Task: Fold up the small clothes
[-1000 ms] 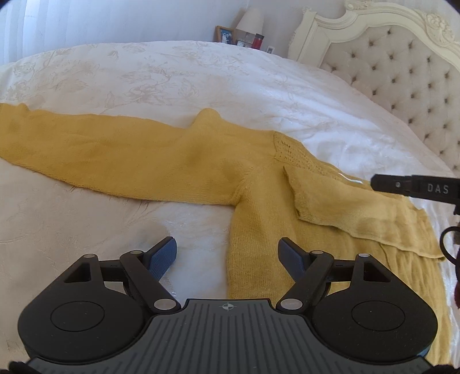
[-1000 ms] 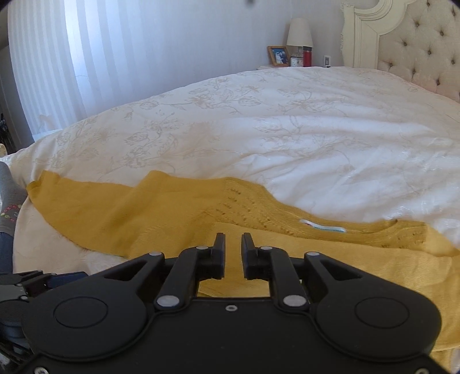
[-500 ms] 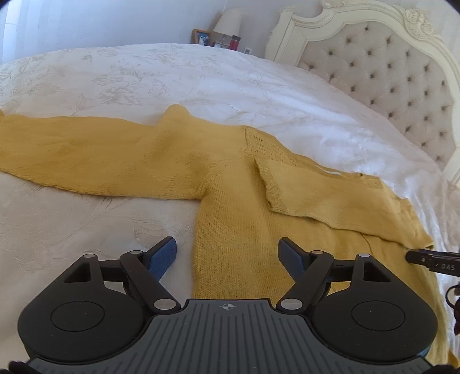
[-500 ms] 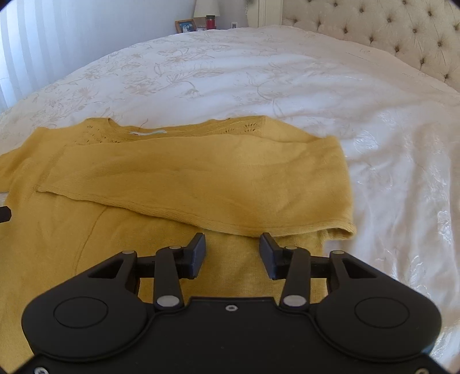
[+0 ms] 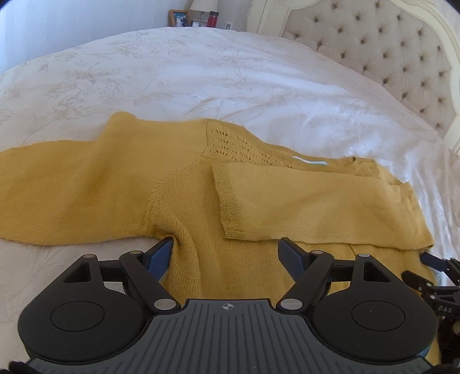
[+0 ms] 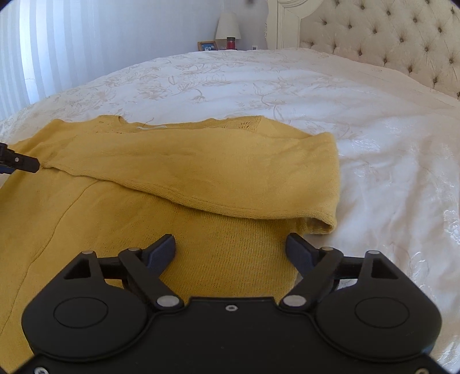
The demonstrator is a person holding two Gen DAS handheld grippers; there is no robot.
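A mustard yellow knit sweater [image 5: 184, 201] lies flat on the white bedspread [image 5: 201, 80]. Its right sleeve [image 5: 310, 201] is folded across the chest; its left sleeve [image 5: 57, 184] stretches out to the left. My left gripper [image 5: 225, 253] is open, low over the body of the sweater near the left armpit. My right gripper [image 6: 230, 250] is open over the sweater's right side [image 6: 224, 253], just below the folded sleeve [image 6: 201, 169]. Each gripper shows at the edge of the other's view.
A tufted cream headboard [image 5: 388, 49] stands at the right. A nightstand with a lamp [image 6: 228, 26], a photo frame [image 6: 207, 45] and a red jar is at the far side. White curtains [image 6: 57, 43] hang at the left.
My right gripper let go of the sleeve, opened wide and moved to the sweater's right side. My left gripper moved closer in toward the armpit, still open.
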